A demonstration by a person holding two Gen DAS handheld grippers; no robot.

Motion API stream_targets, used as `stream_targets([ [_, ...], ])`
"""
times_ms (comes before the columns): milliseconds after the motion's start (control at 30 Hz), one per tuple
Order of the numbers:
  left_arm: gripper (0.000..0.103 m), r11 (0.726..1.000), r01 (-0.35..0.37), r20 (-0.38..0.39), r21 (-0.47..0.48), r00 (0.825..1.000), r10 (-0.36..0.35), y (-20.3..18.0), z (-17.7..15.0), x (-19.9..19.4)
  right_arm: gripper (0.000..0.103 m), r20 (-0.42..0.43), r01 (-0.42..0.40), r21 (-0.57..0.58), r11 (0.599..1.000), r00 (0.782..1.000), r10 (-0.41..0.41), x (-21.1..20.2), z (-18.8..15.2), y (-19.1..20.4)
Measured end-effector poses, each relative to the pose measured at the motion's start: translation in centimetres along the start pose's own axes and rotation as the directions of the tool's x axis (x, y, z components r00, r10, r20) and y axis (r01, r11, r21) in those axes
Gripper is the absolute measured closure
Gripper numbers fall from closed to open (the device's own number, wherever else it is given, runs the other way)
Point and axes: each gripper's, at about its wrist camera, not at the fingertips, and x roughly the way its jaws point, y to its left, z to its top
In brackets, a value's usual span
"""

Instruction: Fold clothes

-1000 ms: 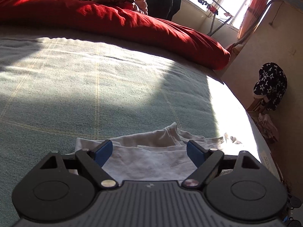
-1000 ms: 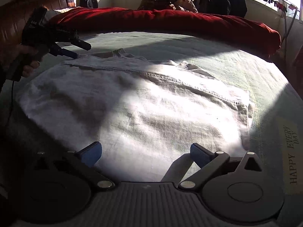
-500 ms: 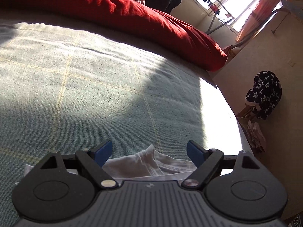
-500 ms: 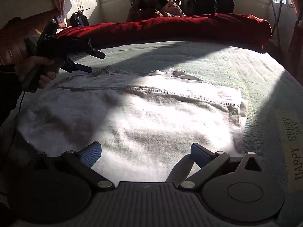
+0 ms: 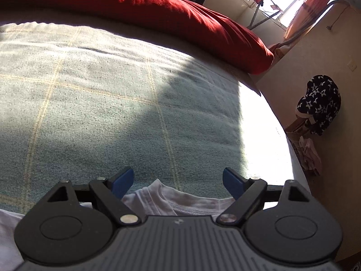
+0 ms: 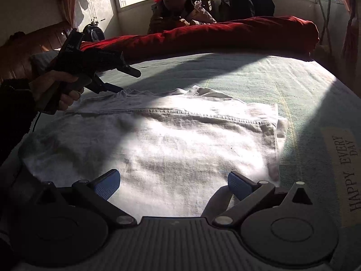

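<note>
Left wrist view: the left gripper (image 5: 178, 180) hangs jaws wide, gripping nothing, over the white T-shirt's (image 5: 180, 201) collar on the green bed cover (image 5: 112, 103). Right wrist view: the right gripper (image 6: 173, 184), jaws spread and empty, hovers above the shirt's folded body, beside the red duvet (image 6: 225, 33).

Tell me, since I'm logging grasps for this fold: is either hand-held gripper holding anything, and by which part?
Nothing is held. The left hand-held gripper stands open over the white shirt near its collar; the right hand-held gripper stands open above the shirt's near edge.
</note>
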Motion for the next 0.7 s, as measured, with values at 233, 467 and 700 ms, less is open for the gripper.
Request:
stream_targets([
  [233,0.017,0.992,-0.041,-0.007,0.121,0.999,0.042,-3.4,-1.7,-4.7,0.0,0.027,-0.003,0.048,0.999,1.0,0.001,-0.7,0.1,-0.7],
  [467,0.015,0.974,-0.086,0.011,0.21,0.996,0.085,-5.8,-5.0,-11.6,0.0,0.055,0.016,0.014,1.0,0.998,-0.017,-3.2,-0.2,0.9],
  [700,0.013,0.972,-0.111,-0.035,0.208,0.992,0.121,-4.0,-12.0,-15.2,0.0,0.043,0.028,0.012,1.0,0.999,-0.028,-4.9,-1.1,3.0],
])
